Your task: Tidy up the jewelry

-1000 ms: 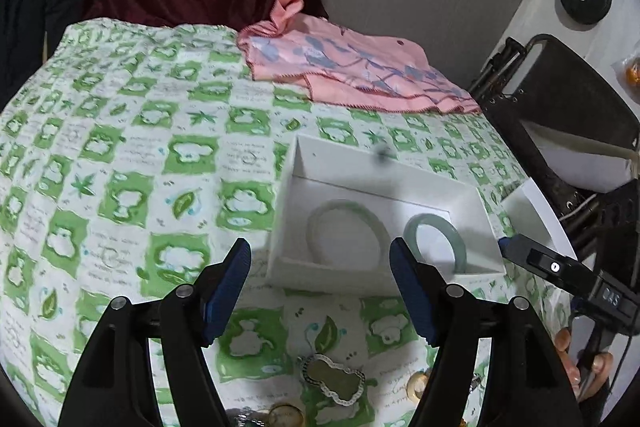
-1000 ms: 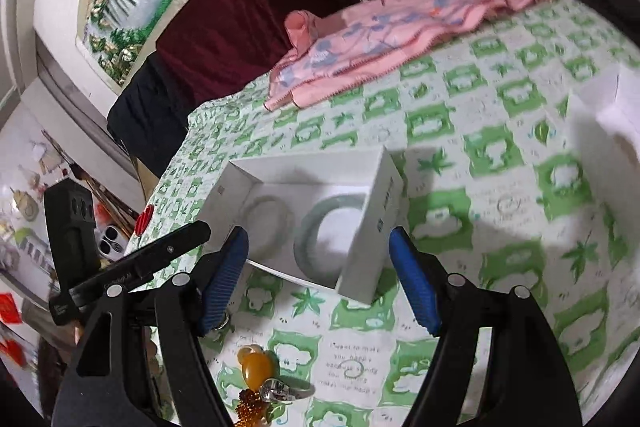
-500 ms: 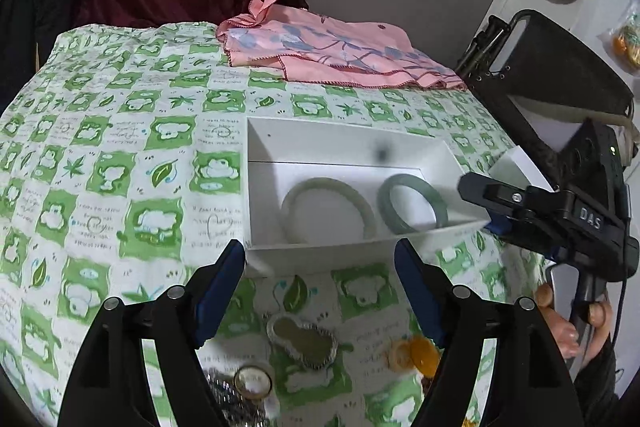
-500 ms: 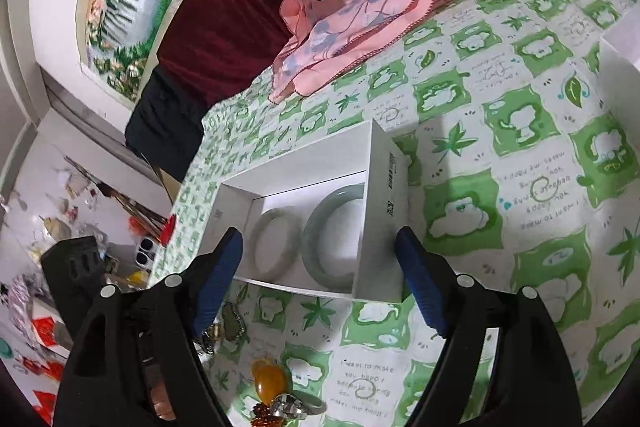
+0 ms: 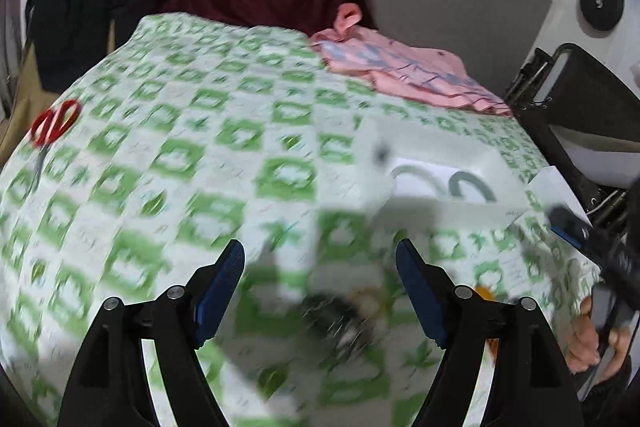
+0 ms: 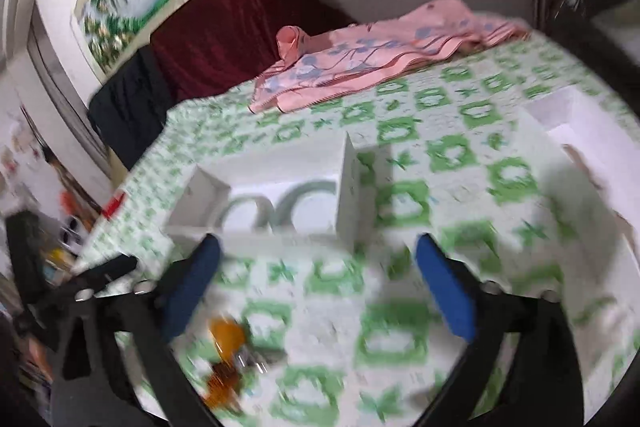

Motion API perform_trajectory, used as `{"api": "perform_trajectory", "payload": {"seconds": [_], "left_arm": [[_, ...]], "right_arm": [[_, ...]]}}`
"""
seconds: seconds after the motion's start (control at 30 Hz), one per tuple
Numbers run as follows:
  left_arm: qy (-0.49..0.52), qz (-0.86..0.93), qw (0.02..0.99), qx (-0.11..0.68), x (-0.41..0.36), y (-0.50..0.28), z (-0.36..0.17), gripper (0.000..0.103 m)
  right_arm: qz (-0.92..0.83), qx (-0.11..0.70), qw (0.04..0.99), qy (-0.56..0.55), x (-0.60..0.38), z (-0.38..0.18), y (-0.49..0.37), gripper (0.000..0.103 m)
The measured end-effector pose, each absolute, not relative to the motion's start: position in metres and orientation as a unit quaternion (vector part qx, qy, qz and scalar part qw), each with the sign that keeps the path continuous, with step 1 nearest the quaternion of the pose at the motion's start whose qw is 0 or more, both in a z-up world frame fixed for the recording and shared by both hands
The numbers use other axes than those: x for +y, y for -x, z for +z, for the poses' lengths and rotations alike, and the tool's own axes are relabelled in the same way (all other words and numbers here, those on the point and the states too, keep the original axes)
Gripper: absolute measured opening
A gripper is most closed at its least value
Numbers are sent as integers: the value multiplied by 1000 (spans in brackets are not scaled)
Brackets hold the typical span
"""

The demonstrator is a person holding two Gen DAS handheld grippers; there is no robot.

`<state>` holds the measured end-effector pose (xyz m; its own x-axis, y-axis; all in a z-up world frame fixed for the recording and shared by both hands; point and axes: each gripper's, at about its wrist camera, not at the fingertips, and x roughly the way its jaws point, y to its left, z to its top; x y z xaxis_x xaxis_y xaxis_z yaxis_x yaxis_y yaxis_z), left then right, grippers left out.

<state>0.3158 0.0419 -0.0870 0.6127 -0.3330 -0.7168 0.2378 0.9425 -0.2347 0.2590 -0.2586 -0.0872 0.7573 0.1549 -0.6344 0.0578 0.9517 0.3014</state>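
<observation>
Both views motion-blurred; small detail unreliable.

Left gripper point(image 5: 320, 279): jaws released, nothing between them, and they have just been opening a little further. Below and between them, at about 6 o'clock in the left wrist view, lies a blurred dark clump with a pale ring shape, the loose jewelry point(image 5: 344, 311); an orange piece point(image 5: 484, 293) sits at its 3 o'clock. What each piece is cannot be told.

White box point(image 5: 436, 183): open, on the green-and-white checked worktop point(image 5: 168, 163), at 1 to 2 o'clock from the left jaws. Two pale green bangles point(image 5: 472, 187) lie flat inside, side by side. Red-handled scissors point(image 5: 52, 127) far off at 9 o'clock, near the worktop edge. Pink cloth point(image 5: 400, 71) beyond the box at 12 o'clock.

Right gripper point(image 6: 316, 279): jaws released and empty, and they have just been opening wide. The box is straight ahead at 12 o'clock in the right wrist view; the orange piece and a metallic bit lie at 7 o'clock, under the left finger.

Judgement: step in hand is a pick of one loose piece for the box. Settle the hand before descending, since the blur hides edges. Pick the outlying orange piece first, not the tangle. Bring the jaws low, straddle it, close gently. Risk: snagging a chain and dragging neighbours. Place clear of the bangles.
</observation>
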Motion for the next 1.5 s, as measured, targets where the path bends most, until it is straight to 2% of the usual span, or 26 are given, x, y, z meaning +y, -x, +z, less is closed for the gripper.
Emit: {"api": "perform_trajectory", "payload": {"seconds": [0.13, 0.33, 0.83, 1.0, 1.17, 1.37, 1.5], "left_arm": [[44, -146, 895, 420, 53, -297, -94, 77], [16, -136, 892, 431, 53, -280, -105, 80], [93, -103, 886, 442, 86, -294, -108, 81], [25, -127, 890, 437, 59, -288, -108, 82], [-48, -175, 910, 372, 29, -260, -90, 85], [41, -131, 898, 418, 65, -285, -100, 88], [70, -143, 897, 413, 72, -284, -96, 88]], "right_arm": [[15, 369, 918, -145, -258, -102, -243, 96], [23, 381, 894, -234, -280, -120, -238, 96], [12, 390, 899, -200, -270, -119, -242, 97], [11, 391, 899, -197, -270, -120, -243, 97], [11, 391, 899, -197, -269, -120, -243, 97], [12, 391, 899, -198, -269, -120, -243, 97], [22, 393, 898, -197, -267, -119, -243, 97]]}}
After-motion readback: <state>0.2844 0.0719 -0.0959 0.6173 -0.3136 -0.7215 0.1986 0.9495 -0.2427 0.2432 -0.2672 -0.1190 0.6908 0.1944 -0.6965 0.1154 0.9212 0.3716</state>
